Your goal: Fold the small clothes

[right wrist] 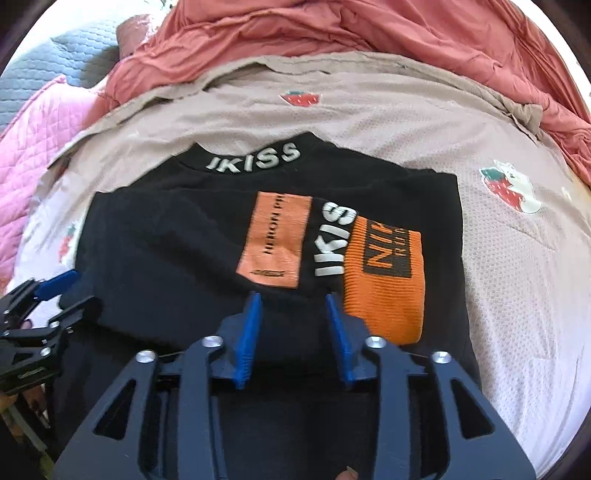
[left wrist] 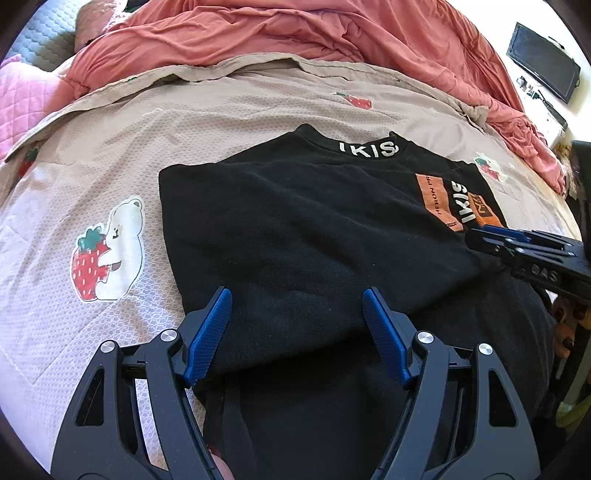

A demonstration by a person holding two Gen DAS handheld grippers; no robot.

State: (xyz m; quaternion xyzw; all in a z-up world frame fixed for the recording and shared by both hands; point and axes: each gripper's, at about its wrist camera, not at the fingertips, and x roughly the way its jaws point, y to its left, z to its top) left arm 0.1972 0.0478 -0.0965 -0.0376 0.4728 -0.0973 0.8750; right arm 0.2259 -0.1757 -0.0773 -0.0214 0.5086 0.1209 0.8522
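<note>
A black top point(left wrist: 295, 221) with white "IKISS" lettering on its collar and orange patches lies on the bed, its sides folded inward. An orange ribbed cuff point(right wrist: 384, 280) rests on its front. My left gripper point(left wrist: 295, 295) hovers open over the garment's near left part, nothing between its blue pads. My right gripper point(right wrist: 292, 299) stands open just above the black fabric, close to the orange cuff, and the pads press on nothing. Each gripper shows in the other's view, the right gripper point(left wrist: 480, 236) at the edge and the left gripper point(right wrist: 62, 284) beside the top's left fold.
The top lies on a beige sheet point(left wrist: 110, 155) printed with strawberries and bears. A rumpled red duvet point(left wrist: 258, 33) is bunched at the far side, and a pink quilted cover point(right wrist: 33, 155) lies to the left. A dark monitor point(left wrist: 543, 62) stands far right.
</note>
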